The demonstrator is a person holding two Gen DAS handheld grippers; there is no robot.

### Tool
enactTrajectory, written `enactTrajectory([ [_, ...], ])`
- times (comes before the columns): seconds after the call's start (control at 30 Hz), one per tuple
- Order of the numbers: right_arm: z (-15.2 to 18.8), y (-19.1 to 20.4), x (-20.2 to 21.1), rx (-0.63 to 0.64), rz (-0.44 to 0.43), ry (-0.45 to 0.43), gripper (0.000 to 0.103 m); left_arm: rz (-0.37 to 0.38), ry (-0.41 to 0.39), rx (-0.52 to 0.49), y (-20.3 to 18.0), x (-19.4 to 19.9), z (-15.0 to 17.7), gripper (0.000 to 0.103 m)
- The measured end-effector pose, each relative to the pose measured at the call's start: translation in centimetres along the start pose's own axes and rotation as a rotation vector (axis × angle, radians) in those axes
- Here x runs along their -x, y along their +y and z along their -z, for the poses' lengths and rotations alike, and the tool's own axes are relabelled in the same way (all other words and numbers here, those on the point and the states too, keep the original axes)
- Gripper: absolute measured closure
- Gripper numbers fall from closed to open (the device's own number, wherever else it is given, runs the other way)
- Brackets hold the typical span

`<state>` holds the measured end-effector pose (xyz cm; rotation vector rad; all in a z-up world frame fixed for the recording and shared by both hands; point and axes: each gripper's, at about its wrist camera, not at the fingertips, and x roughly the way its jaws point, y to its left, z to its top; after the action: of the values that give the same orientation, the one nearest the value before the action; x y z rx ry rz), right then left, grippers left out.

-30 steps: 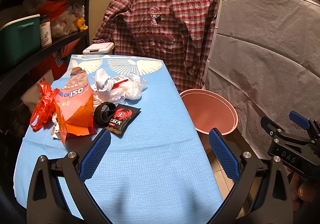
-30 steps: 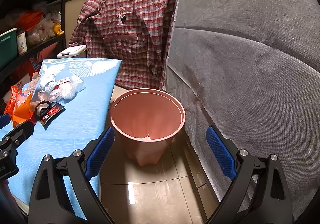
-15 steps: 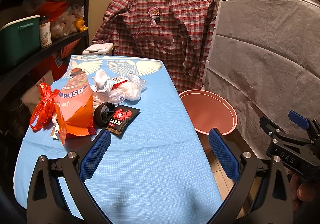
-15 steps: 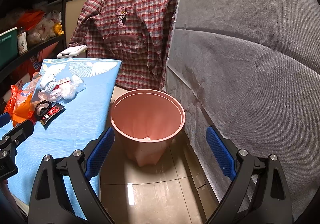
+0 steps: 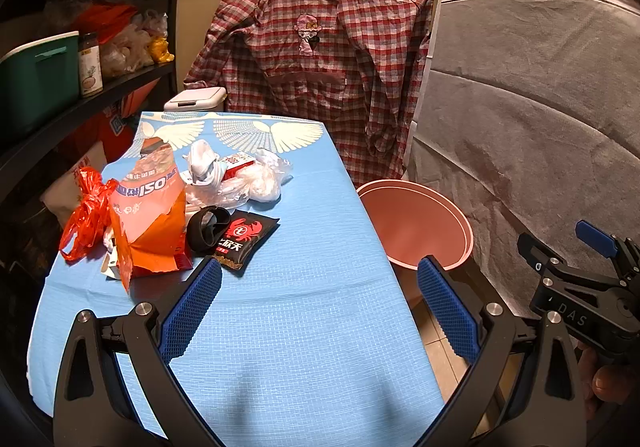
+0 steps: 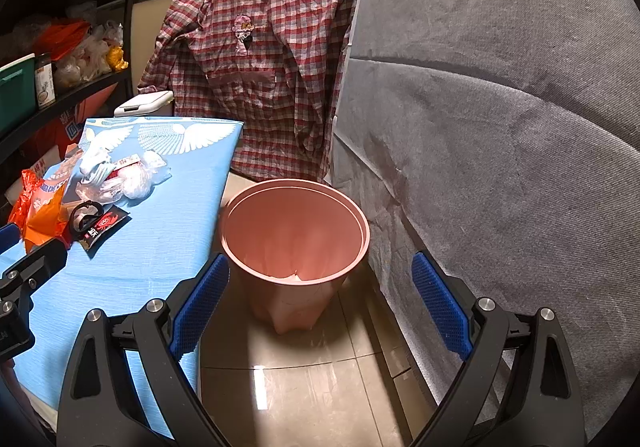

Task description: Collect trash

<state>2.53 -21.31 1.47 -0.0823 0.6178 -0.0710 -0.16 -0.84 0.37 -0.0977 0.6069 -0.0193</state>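
A heap of trash lies on the blue table (image 5: 304, 327) at its left: an orange snack bag (image 5: 148, 223), a red plastic bag (image 5: 86, 211), a black crab packet (image 5: 242, 237), a black band (image 5: 206, 227), crumpled clear plastic (image 5: 248, 185) and a small red-and-white box (image 5: 238, 163). My left gripper (image 5: 318, 307) is open and empty above the table, short of the heap. A pink bin (image 6: 296, 243) stands on the floor right of the table. My right gripper (image 6: 320, 303) is open and empty, in front of the bin.
A plaid shirt (image 5: 320, 63) hangs behind the table. A grey covered surface (image 6: 500, 127) stands to the right of the bin. Black shelves (image 5: 60, 87) with a green box and bags run along the left. A white lidded bin (image 5: 196, 99) stands behind the table.
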Motion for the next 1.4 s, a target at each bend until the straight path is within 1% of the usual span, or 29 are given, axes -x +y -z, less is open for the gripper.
enactTrajectory([
  [0.17,-0.2,-0.2,0.0,-0.004,0.006,-0.010,0.013,-0.005,-0.010,-0.005,-0.2,0.2,-0.3,0.009],
  [0.27,-0.3,-0.5,0.1,-0.017,0.000,-0.018,0.020,-0.014,-0.027,-0.015,-0.4,0.6,-0.7,0.015],
  [0.33,-0.7,-0.7,0.4,-0.033,-0.009,-0.035,0.028,-0.016,-0.043,-0.020,-0.5,1.0,-1.1,0.022],
  [0.43,-1.2,-0.8,1.0,-0.045,-0.016,-0.060,0.035,0.012,-0.062,-0.038,-0.3,1.8,-1.9,0.027],
  [0.53,-1.8,-0.3,1.6,-0.048,-0.041,-0.075,0.037,0.014,-0.101,-0.080,-0.3,2.9,-2.9,0.028],
  [0.6,-2.4,0.4,2.1,-0.037,-0.064,-0.087,0.037,0.020,-0.108,-0.095,0.0,3.5,-3.8,0.029],
  [0.7,-3.7,1.1,2.8,-0.027,-0.094,-0.102,0.039,0.035,-0.107,-0.117,0.9,4.1,-5.3,0.035],
  [0.73,-4.1,1.4,3.0,-0.028,-0.103,-0.107,0.043,0.038,-0.103,-0.117,1.5,4.2,-5.9,0.036],
  [0.83,-5.7,2.3,3.6,-0.021,-0.141,-0.129,0.048,0.042,-0.089,-0.108,3.8,4.4,-8.1,0.037],
  [0.9,-6.7,3.1,3.6,-0.020,-0.182,-0.132,0.053,0.026,-0.105,-0.108,5.6,4.5,-9.7,0.043],
  [0.97,-8.1,4.2,3.5,-0.016,-0.226,-0.141,0.058,0.013,-0.125,-0.105,7.4,4.6,-11.2,0.044],
  [1.03,-9.5,5.6,3.4,0.005,-0.282,-0.152,0.065,0.012,-0.136,-0.099,9.4,4.4,-12.5,0.052],
  [1.07,-9.8,6.1,3.4,0.013,-0.301,-0.156,0.067,0.004,-0.141,-0.099,10.2,4.2,-12.9,0.053],
  [1.13,-11.1,7.5,3.1,0.035,-0.360,-0.170,0.072,-0.016,-0.151,-0.092,12.3,3.7,-13.8,0.063],
  [1.2,-12.1,8.9,2.6,0.054,-0.403,-0.175,0.076,-0.030,-0.141,-0.077,14.4,2.7,-14.3,0.070],
  [1.23,-12.5,9.4,2.4,0.060,-0.423,-0.174,0.079,-0.034,-0.134,-0.074,15.3,2.2,-14.5,0.076],
  [1.27,-13.3,10.2,1.8,0.070,-0.462,-0.169,0.080,-0.041,-0.129,-0.074,16.0,1.8,-14.5,0.079],
  [1.3,-13.7,10.8,1.3,0.079,-0.488,-0.167,0.085,-0.054,-0.118,-0.077,16.9,1.1,-14.3,0.084],
  [1.33,-14.0,11.4,0.9,0.087,-0.509,-0.166,0.092,-0.061,-0.110,-0.077,17.6,0.6,-14.2,0.086],
  [1.4,-14.7,13.0,-1.1,0.102,-0.548,-0.140,0.098,-0.065,-0.087,-0.067,19.0,-0.4,-13.7,0.088],
])
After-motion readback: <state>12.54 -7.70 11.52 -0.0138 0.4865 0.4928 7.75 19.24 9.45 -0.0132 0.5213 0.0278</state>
